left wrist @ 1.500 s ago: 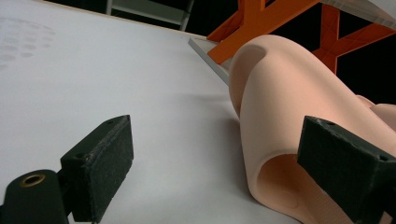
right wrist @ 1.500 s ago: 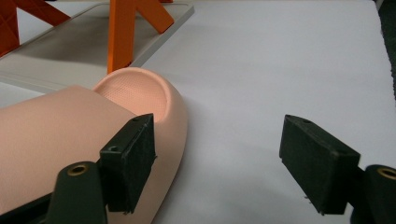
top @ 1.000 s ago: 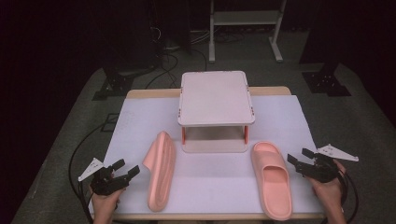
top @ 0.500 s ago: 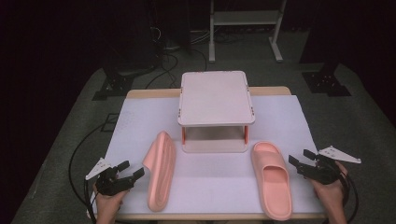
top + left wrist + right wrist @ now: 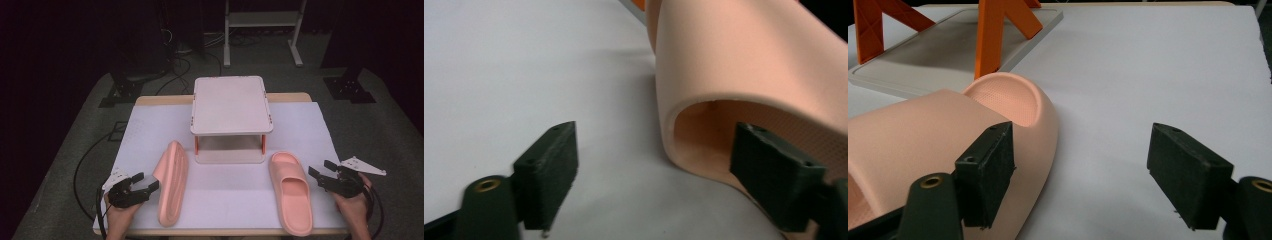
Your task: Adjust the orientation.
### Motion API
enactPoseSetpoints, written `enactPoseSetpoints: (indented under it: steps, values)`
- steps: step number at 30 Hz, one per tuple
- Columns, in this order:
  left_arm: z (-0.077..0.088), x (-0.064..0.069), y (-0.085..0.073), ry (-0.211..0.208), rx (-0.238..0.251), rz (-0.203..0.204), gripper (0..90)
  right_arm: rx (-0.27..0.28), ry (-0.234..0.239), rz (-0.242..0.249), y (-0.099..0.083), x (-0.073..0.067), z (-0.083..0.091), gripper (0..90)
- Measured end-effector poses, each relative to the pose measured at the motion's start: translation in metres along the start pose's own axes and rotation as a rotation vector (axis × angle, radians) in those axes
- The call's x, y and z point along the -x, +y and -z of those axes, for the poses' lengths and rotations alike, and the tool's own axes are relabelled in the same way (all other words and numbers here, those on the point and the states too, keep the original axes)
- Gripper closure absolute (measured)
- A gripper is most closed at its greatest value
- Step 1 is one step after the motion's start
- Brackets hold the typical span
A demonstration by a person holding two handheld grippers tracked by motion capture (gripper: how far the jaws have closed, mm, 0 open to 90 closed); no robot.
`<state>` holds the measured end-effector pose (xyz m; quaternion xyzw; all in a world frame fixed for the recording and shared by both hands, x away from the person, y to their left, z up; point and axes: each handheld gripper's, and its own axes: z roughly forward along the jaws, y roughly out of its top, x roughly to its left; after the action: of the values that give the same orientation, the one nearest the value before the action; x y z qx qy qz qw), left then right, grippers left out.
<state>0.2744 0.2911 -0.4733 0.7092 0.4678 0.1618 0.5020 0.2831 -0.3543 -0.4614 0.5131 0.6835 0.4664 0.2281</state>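
Observation:
Two pink slippers lie on the white table cover (image 5: 225, 185). The left slipper (image 5: 170, 181) rests on its side, and the right slipper (image 5: 291, 192) sits sole down. My left gripper (image 5: 146, 182) is open right beside the left slipper's edge. In the left gripper view the left slipper (image 5: 749, 60) looms close, with one open jaw in front of its strap opening (image 5: 704, 130). My right gripper (image 5: 320, 169) is open just right of the right slipper. In the right gripper view one jaw overlaps the right slipper (image 5: 923, 135) and the other hangs over bare cover.
A small two-level rack (image 5: 231, 105) with a pale top and orange legs (image 5: 998, 30) stands at the table's middle, behind the slippers. Its lower tray (image 5: 948, 45) lies just beyond the right slipper's toe. Cables and stand legs lie on the dark floor beyond.
My left gripper has moved right, closing in on the left slipper's edge. The right gripper and both slippers have hardly moved.

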Motion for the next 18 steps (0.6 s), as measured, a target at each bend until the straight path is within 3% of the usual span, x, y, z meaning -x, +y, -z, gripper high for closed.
enactPoseSetpoints:
  steps: [10, 18]
  values:
    - [-0.013, 0.003, 0.006, -0.005, -0.030, -0.006, 25.4, 0.003, 0.003, -0.003, 0.000, 0.000, 0.000, 26.6]
    - [-0.022, 0.006, 0.011, -0.054, -0.046, 0.005, 35.5, 0.000, 0.009, 0.001, -0.001, -0.001, -0.001, 26.6]
